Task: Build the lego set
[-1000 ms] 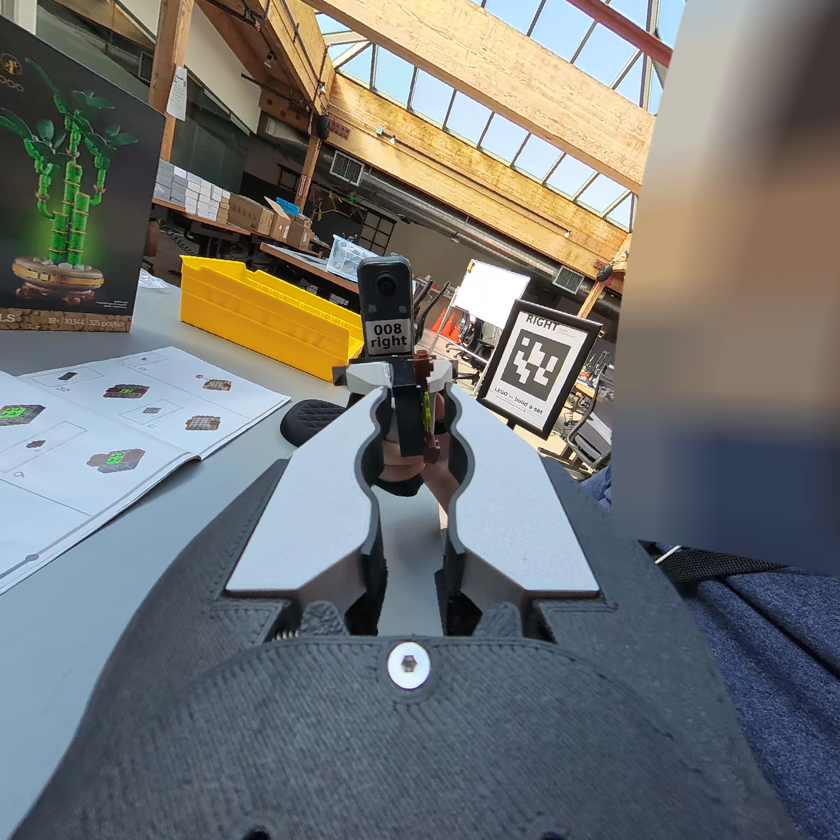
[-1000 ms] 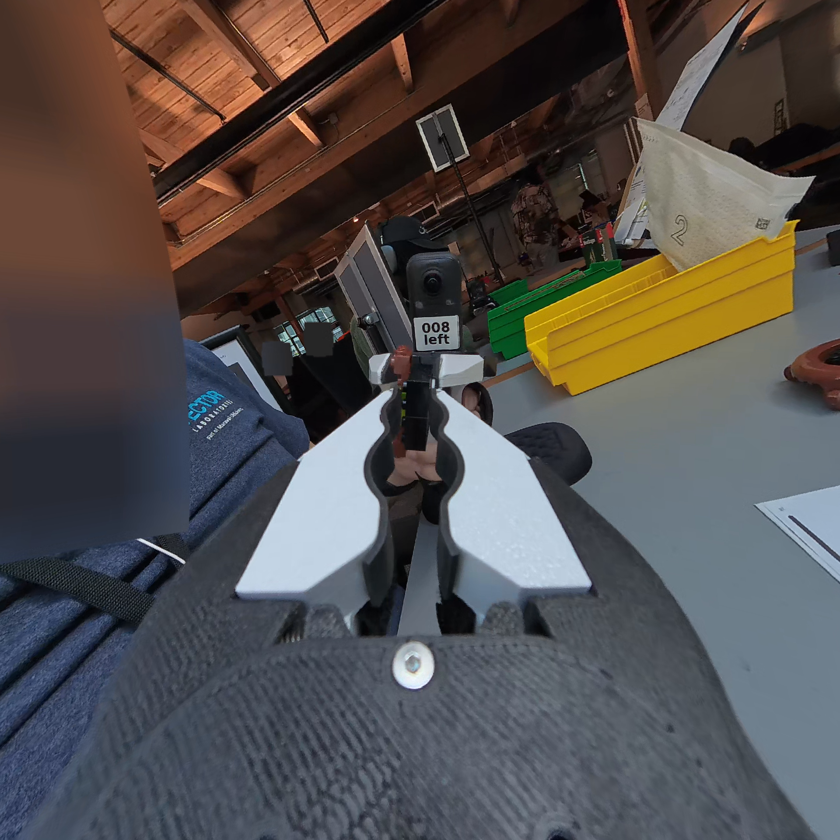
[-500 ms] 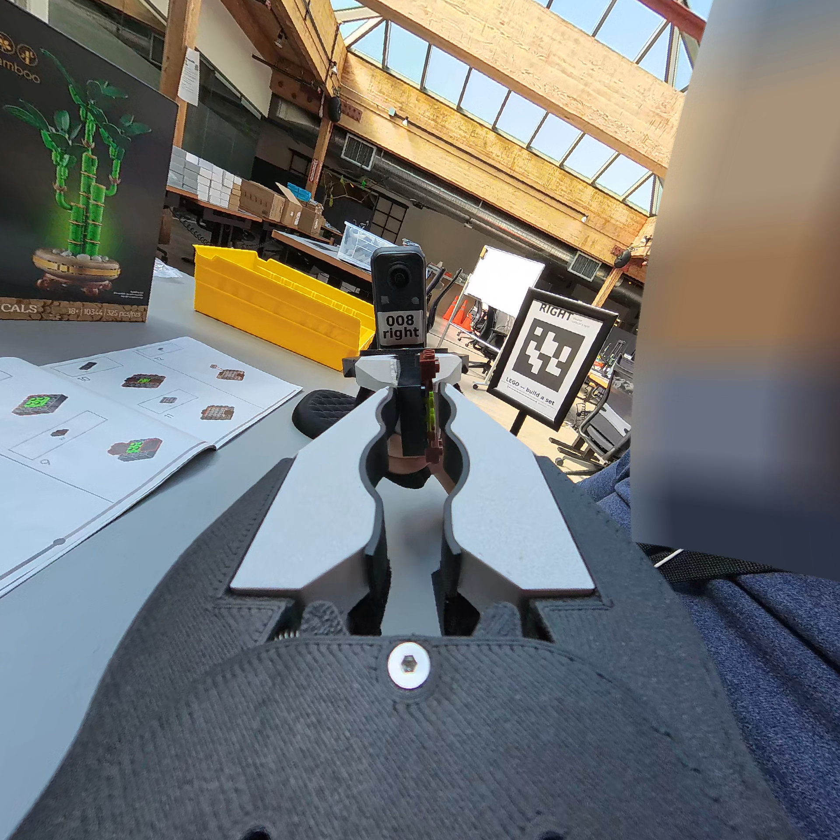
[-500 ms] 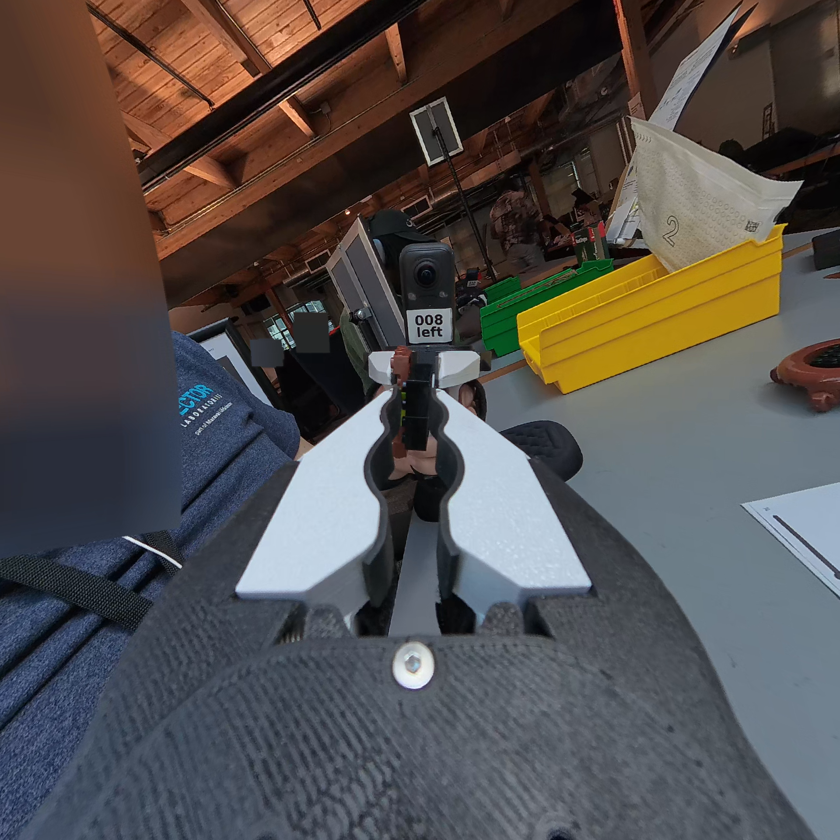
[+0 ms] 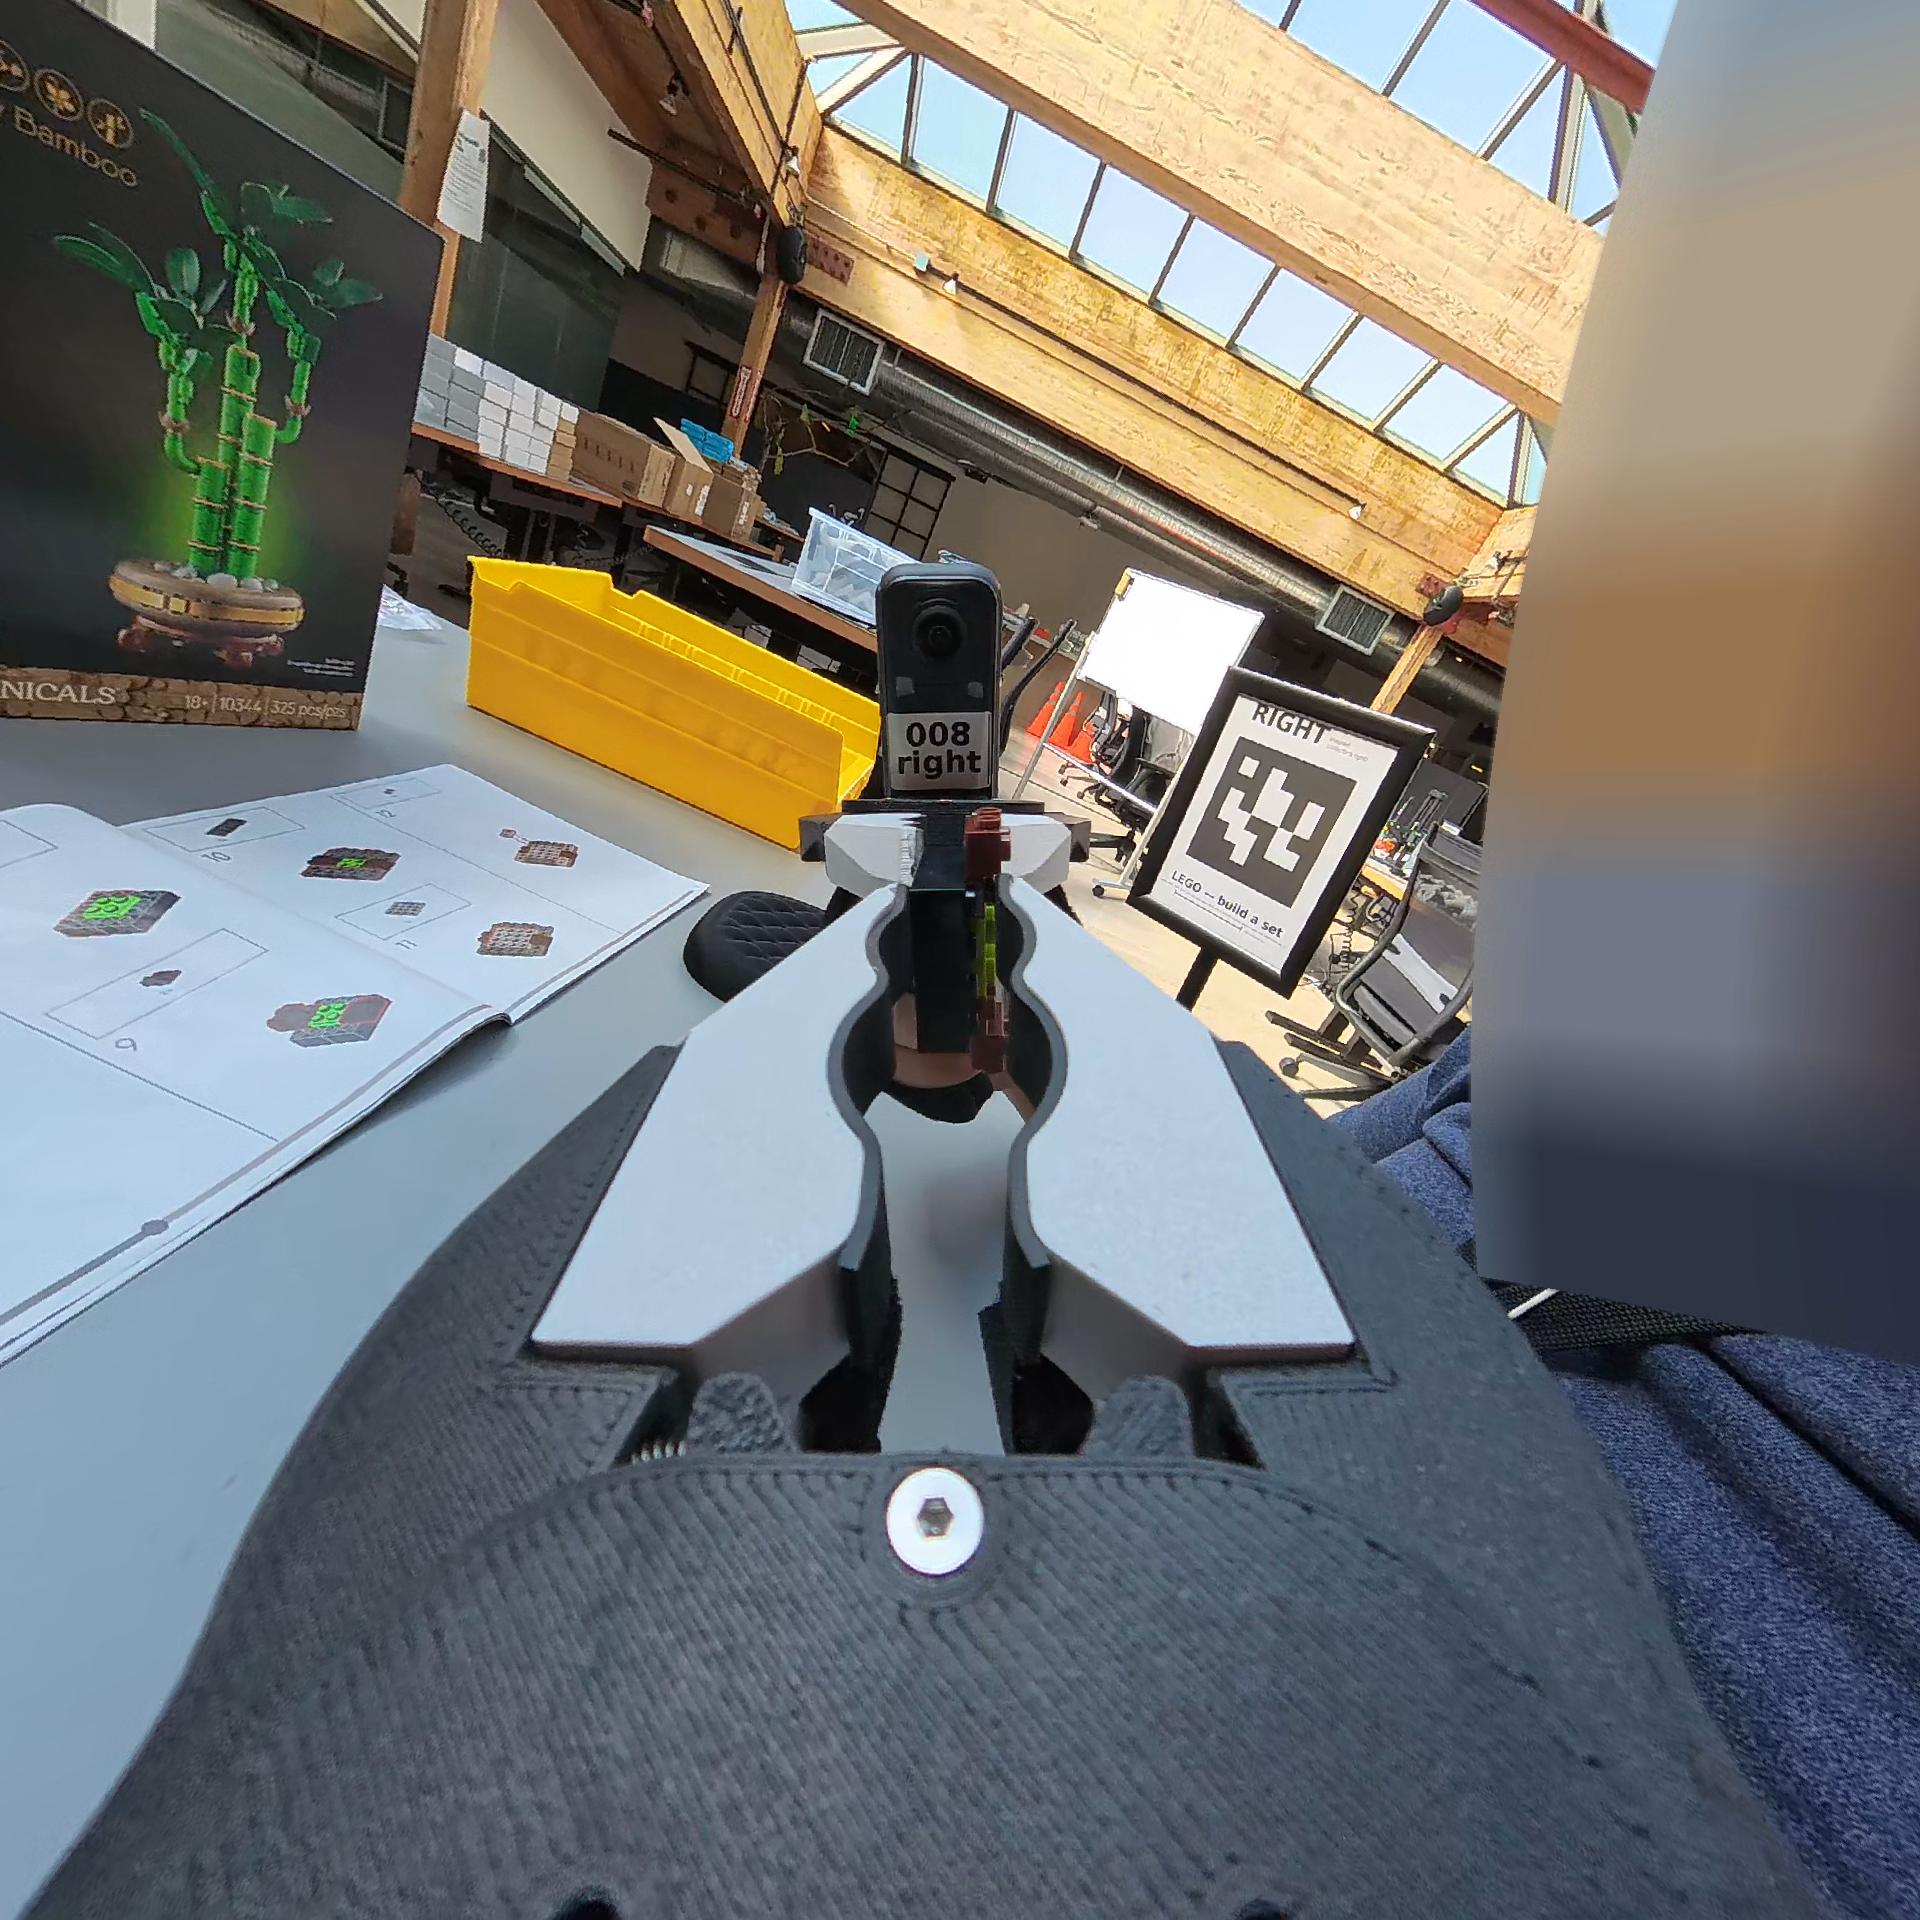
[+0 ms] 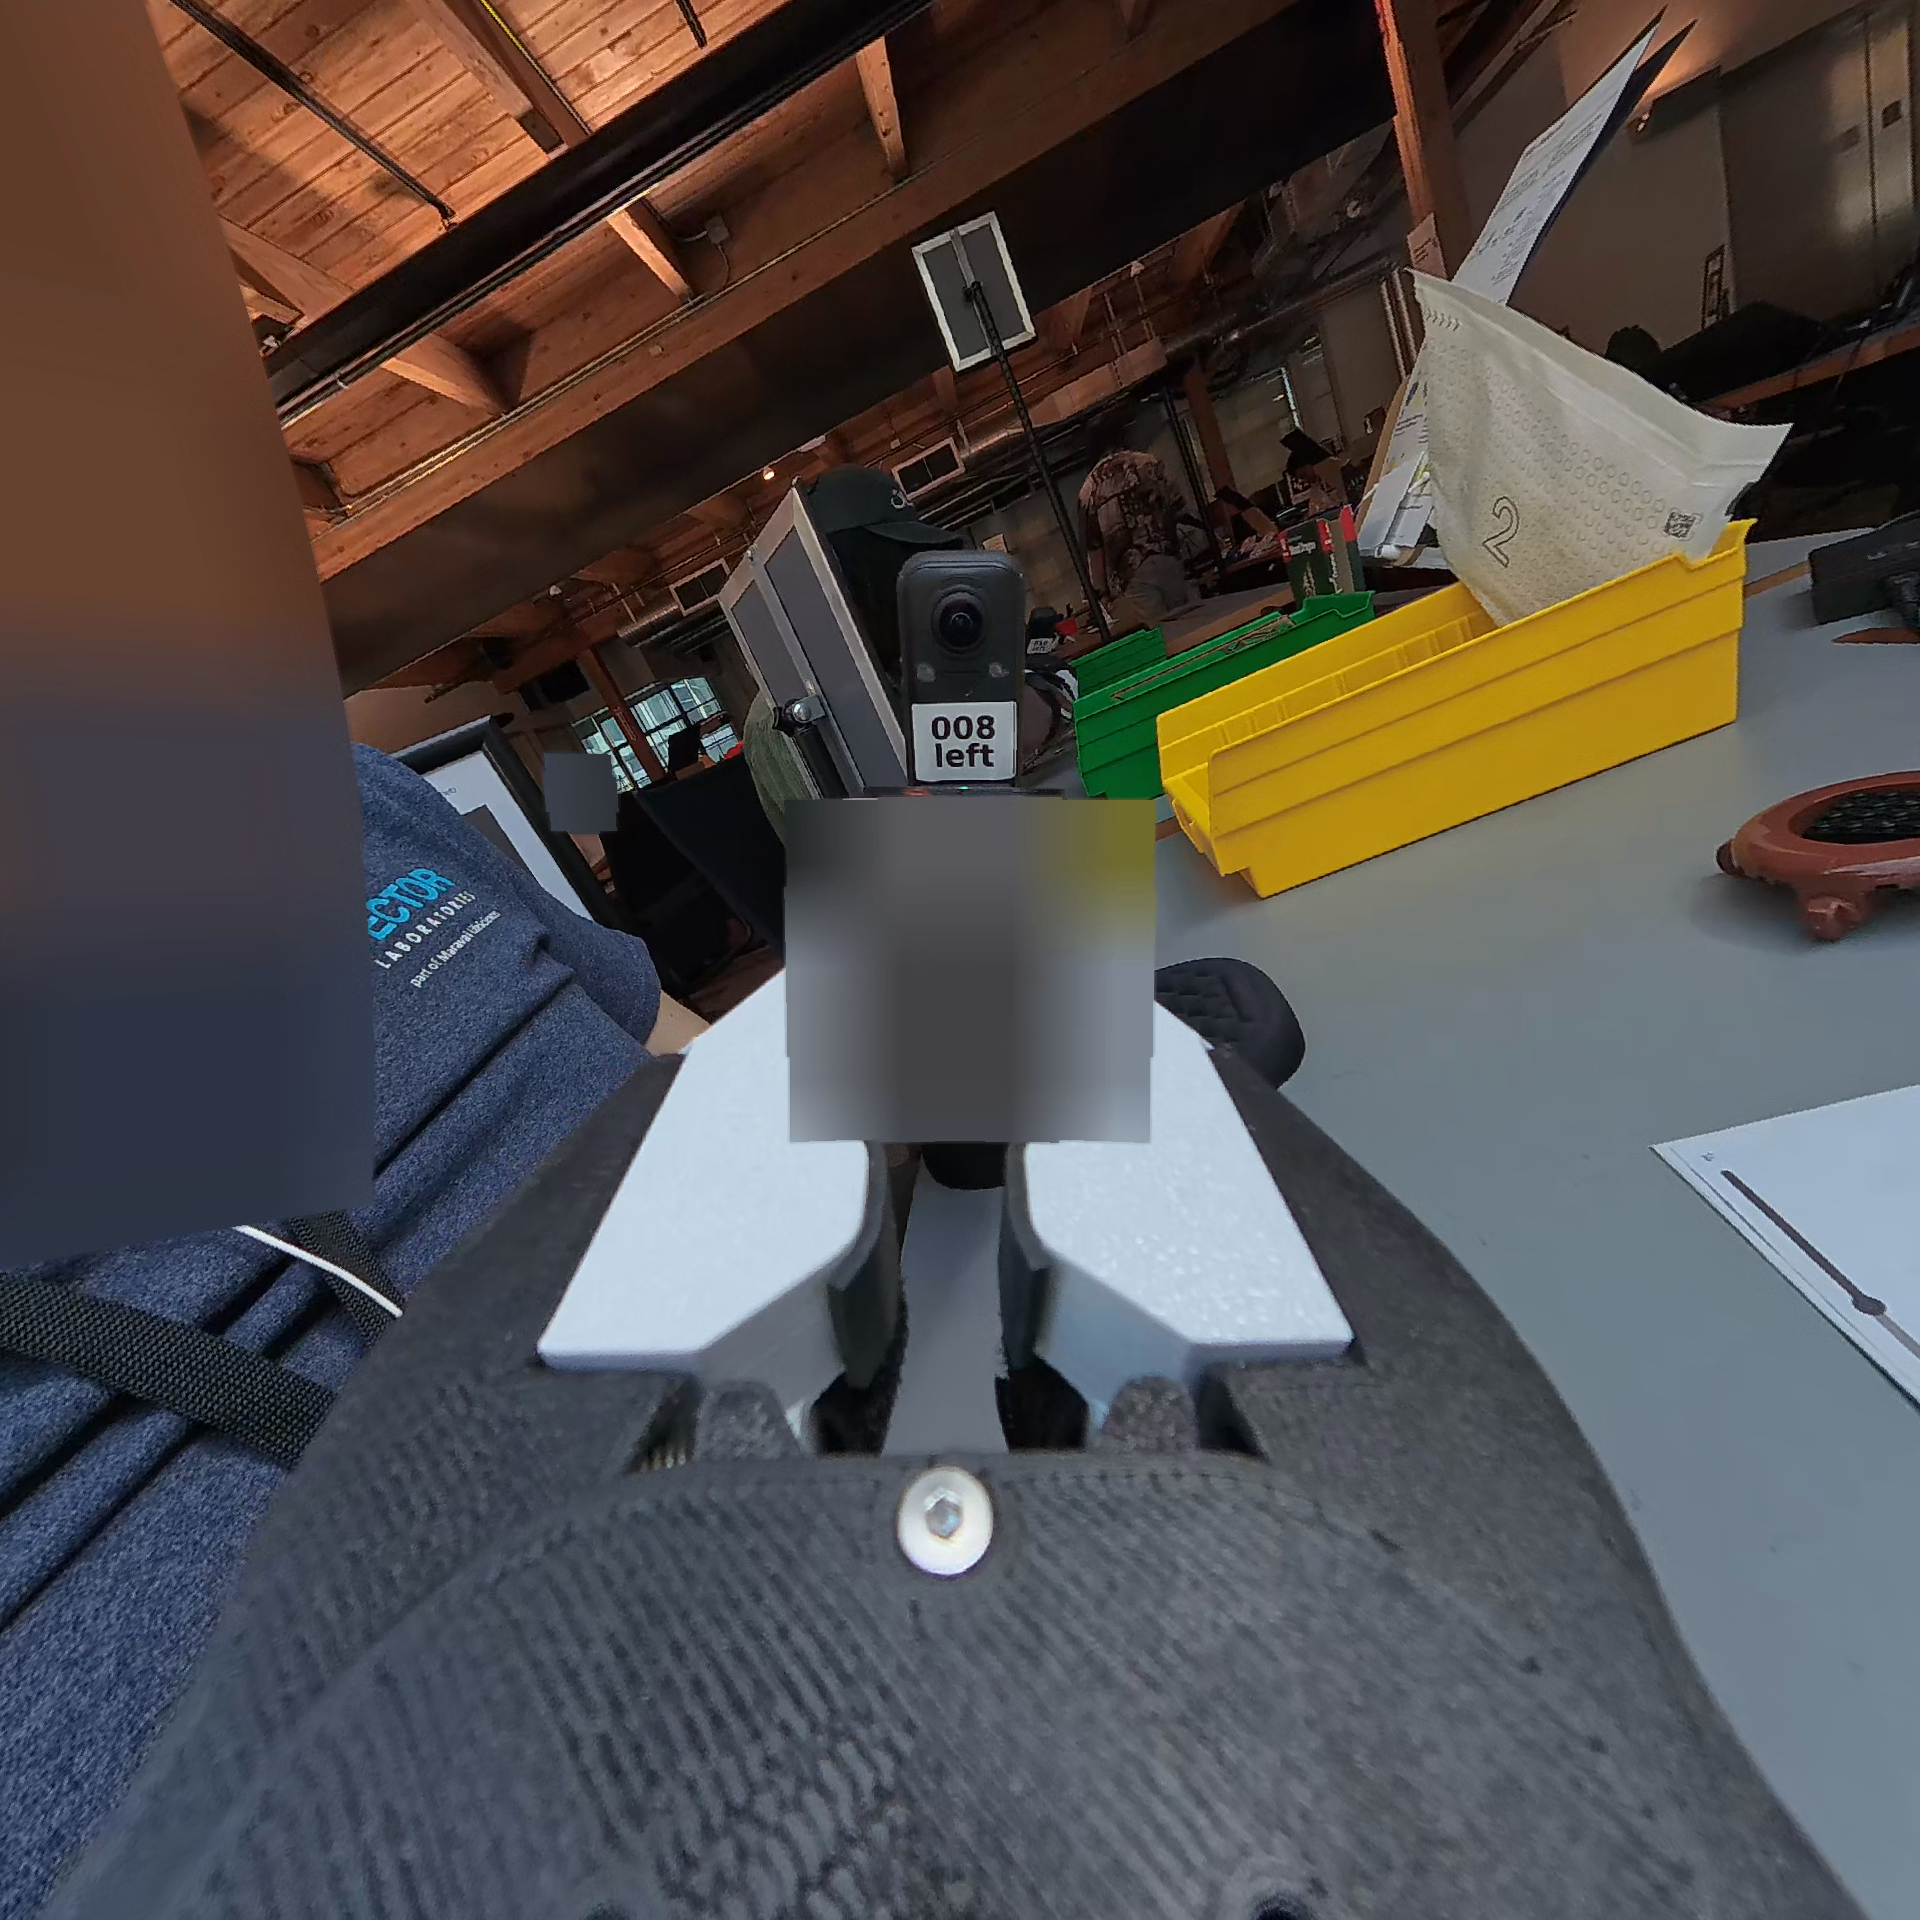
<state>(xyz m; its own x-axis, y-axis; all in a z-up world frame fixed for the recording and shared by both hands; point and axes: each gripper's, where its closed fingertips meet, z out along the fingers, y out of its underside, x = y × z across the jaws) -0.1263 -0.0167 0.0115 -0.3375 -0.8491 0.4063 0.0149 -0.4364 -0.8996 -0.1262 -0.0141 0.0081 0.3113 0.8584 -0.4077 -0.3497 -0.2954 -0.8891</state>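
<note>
A small lego assembly point(image 5: 971, 935) of black, brown and lime green pieces is held in the air between both grippers, which face each other tip to tip. My left gripper point(image 5: 951, 914) is shut on its near end. My right gripper point(image 5: 940, 852) shows beyond it in the left wrist view, with its white fingertips closed on the far end. In the right wrist view a mosaic patch covers the tips and the assembly, and only the rear of the fingers point(image 6: 717, 1195) shows. A brown round lego base point(image 6: 1839, 862) sits on the grey table point(image 6: 1507, 1039).
An open instruction booklet point(image 5: 260, 966) lies on the table, its corner also in the right wrist view point(image 6: 1818, 1226). The lego box point(image 5: 187, 416) stands at the back. A yellow bin point(image 6: 1455, 727) holds a white bag point(image 6: 1558, 488), with a green bin point(image 6: 1143, 686) behind. A person's blue shirt point(image 5: 1714, 1558) is close. Both grippers' tips are close together, under 4 cm apart. Both grippers' tips are roughly 30 cm from the brown round lego base point(image 6: 1839, 862).
Both grippers stay shut on the assembly and joined tip to tip. The pair has turned slightly, so the box, booklet and bins have drifted across both views.
</note>
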